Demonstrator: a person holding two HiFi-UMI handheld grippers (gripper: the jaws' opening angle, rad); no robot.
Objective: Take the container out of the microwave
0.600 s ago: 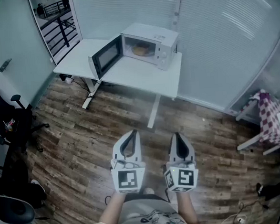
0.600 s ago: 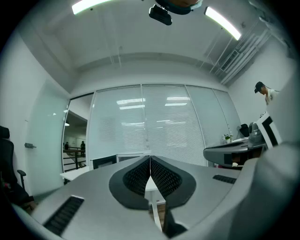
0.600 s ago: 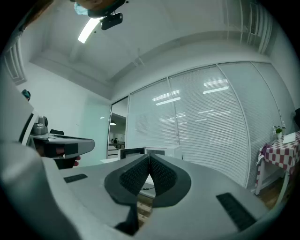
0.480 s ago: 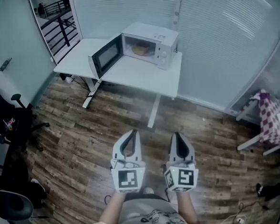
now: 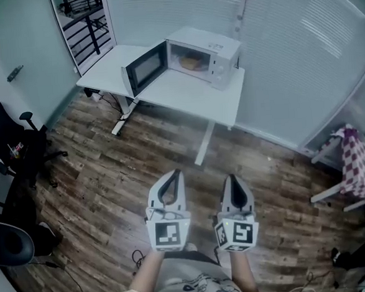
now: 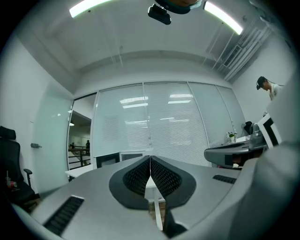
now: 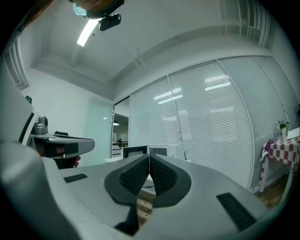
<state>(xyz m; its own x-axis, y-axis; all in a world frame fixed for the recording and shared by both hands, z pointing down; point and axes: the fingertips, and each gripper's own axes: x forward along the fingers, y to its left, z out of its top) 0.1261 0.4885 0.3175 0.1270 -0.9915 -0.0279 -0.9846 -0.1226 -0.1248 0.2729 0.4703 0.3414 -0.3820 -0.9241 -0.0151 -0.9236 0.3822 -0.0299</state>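
A white microwave (image 5: pixel 206 53) stands on a white desk (image 5: pixel 166 90) at the far side of the room, its door (image 5: pixel 145 69) swung open to the left. Inside it lies a yellowish container (image 5: pixel 192 62). My left gripper (image 5: pixel 172 176) and right gripper (image 5: pixel 232 179) are held side by side close to my body, well short of the desk, pointing level toward it. Both are shut with nothing between the jaws. In the left gripper view the shut left gripper (image 6: pixel 150 158) frames the microwave (image 6: pixel 132 155); in the right gripper view the shut right gripper (image 7: pixel 149 157) frames it (image 7: pixel 161 151) too.
Wood plank floor (image 5: pixel 109 172) lies between me and the desk. Office chairs (image 5: pixel 11 148) stand at the left. A small table with a checked cloth (image 5: pixel 358 167) is at the right. Blinds (image 5: pixel 300 46) cover the glass wall behind the desk.
The view has shifted: the desk and microwave sit slightly higher and to the right in the head view. Both grippers stay shut and side by side.
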